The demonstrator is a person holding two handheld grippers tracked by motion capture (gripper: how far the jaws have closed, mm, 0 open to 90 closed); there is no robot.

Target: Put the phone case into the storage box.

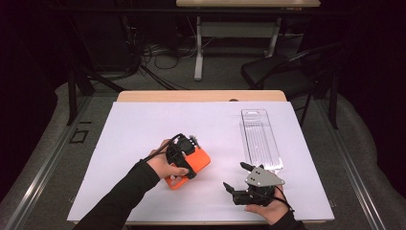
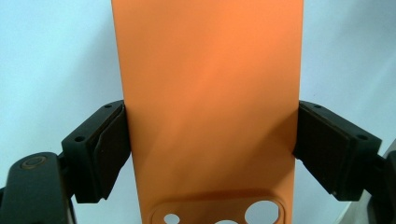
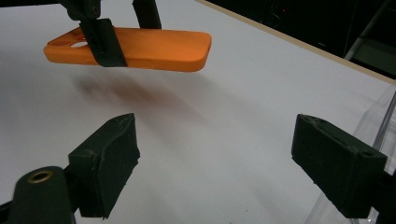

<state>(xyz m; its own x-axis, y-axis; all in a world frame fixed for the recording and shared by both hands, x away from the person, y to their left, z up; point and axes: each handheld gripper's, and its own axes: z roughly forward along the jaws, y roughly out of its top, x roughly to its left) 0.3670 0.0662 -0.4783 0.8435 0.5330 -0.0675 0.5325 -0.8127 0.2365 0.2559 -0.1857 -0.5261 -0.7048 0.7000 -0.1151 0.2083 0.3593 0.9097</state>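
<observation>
My left claw (image 2: pixel 210 149): clamped across the two long sides of the orange rubbery phone case (image 1: pixel 190 167).
Case: lifted off the white worktop (image 1: pixel 143 139), near its front edge.
My right claw (image 3: pixel 215 168): jaws wide apart, nothing between them.
Clear plastic tray (image 1: pixel 260 139): right side, beside my right claw.

Long black sleeves cover both forearms. The left gripper (image 1: pixel 189 160) is black with a trailing black cable; the right gripper (image 1: pixel 237 178) is black, topped by a grey three-cornered plate with screws.
</observation>
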